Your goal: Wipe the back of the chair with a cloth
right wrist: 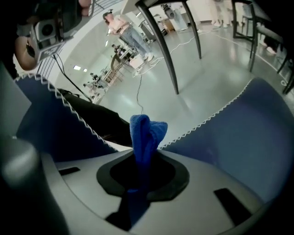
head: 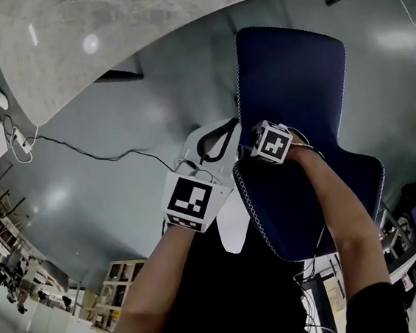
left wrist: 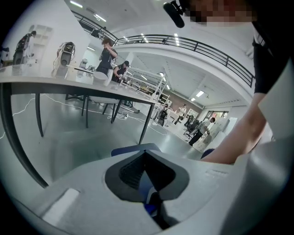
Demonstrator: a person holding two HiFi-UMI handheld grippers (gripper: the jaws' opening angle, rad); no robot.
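Cloth [right wrist: 146, 131]: clamped in right gripper [right wrist: 143, 158] against chair [head: 291, 79]; left gripper [left wrist: 147, 179] closed; wiping seemingly unfinished.

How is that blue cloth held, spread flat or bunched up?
Bunched up: the cloth stands as a folded wad, pinched by the right gripper.
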